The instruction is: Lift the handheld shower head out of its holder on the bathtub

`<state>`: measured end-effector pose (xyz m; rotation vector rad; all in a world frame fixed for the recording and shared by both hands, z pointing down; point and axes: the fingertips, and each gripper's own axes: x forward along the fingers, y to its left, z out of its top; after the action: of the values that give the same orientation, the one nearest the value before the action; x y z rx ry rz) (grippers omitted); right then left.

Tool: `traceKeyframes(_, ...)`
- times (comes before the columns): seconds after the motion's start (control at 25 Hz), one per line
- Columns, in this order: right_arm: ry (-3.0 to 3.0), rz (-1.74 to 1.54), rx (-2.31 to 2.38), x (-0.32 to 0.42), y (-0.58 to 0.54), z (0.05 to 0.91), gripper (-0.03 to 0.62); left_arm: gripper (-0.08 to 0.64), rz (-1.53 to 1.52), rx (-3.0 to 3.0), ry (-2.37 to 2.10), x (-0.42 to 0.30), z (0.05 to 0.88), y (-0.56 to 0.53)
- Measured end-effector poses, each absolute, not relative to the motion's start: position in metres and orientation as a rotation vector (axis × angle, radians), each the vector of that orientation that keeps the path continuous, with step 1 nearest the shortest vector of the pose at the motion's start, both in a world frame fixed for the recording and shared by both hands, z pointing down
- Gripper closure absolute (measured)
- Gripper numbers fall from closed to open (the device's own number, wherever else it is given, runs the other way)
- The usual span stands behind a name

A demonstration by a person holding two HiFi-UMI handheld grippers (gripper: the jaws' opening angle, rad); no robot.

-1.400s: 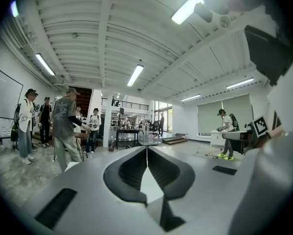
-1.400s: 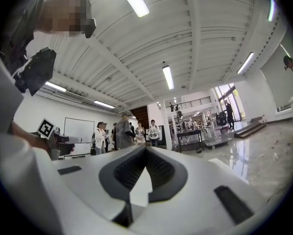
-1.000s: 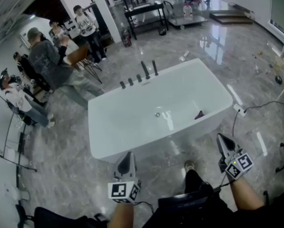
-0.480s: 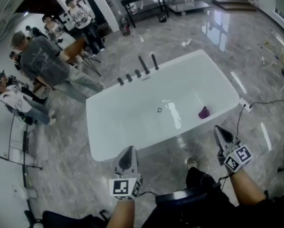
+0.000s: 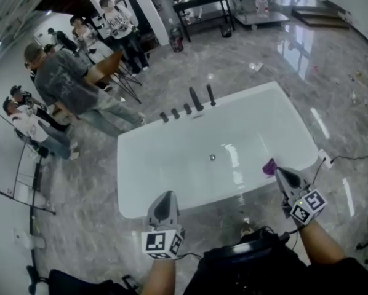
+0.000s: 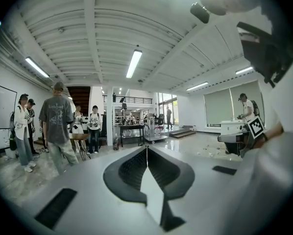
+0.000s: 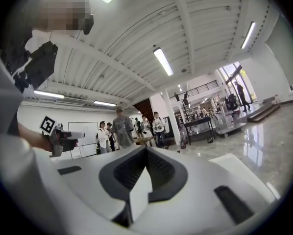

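Too small and dark to read in detail: handheld shower head (image 5: 210, 94), upright in its holder on the far edge of the white bathtub (image 5: 130, 183), at the right end of a row of dark fittings, just beside a taller tilted spout (image 5: 196, 99) and three low knobs (image 5: 175, 113) (hard to tell head from spout at this size). Well apart from both claws, across the whole basin. At the near edge, toward the near-left corner: left claw (image 5: 164, 196), jaws pressed together, nothing between them. Over the near-right corner: right claw (image 5: 279, 172), likewise pressed together and empty, covering part of a small purple thing (image 5: 269, 165) on the tub bottom; no telling what it is. Drain (image 5: 212, 157) in the middle of the basin. Near wall of the tub partly cut off by claws, forearms and dark clothing at the lower frame edge. Beyond the far-left corner, a group of people (image 5: 64, 82), some half hidden behind one another. Farther back, a black desk (image 5: 202, 2) and a low cart (image 5: 261, 17), both cut by the top edge. On the marble floor (image 5: 282, 54) by the right end of the tub, a cable (image 5: 350, 158). From either claw view, only ceiling lights, the people and the other claw, with a white-clad torso blocking one side.
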<state>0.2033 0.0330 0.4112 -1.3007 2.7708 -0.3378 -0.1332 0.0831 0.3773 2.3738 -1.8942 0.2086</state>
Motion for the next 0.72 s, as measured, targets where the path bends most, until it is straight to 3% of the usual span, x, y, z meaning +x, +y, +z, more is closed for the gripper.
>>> traceKeyframes(0.72,2.772,-0.418,-1.251,0.221,-0.026,0.443,0.586,0.545,0.297,2.354,-1.973,-0.116,0.378,0.043)
